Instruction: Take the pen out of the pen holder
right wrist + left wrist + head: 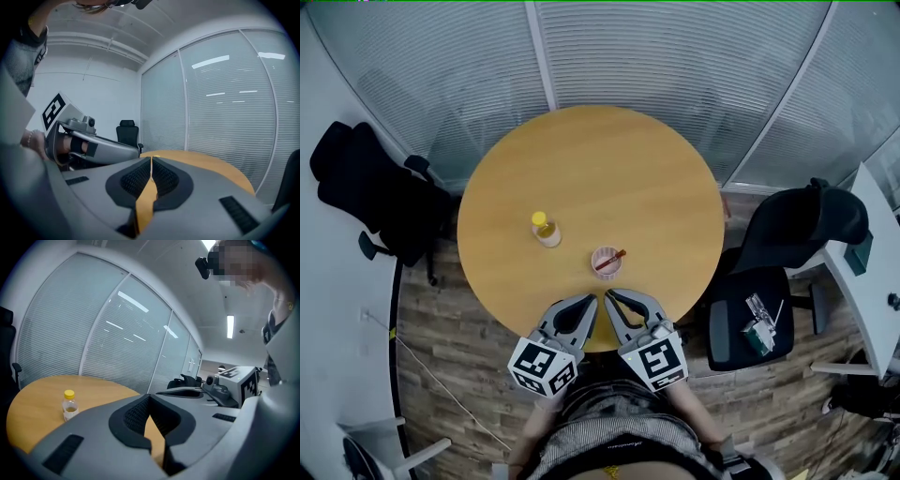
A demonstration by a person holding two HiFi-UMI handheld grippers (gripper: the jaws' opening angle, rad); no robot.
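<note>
Leaning across the pen holder (604,262), the red pen (613,258) sits near the front edge of the round wooden table (609,169). We hold the left gripper (592,300) and right gripper (610,294) side by side at that edge, near the holder. Each has its jaws closed together on nothing. A yellow-capped bottle (546,229) stands left of the holder.

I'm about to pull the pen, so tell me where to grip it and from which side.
Grip the pen at its free end, which leans out past the rim of the pen holder on the right. Probably come from above with the right hand-held gripper; the holder hides the rest.
</note>
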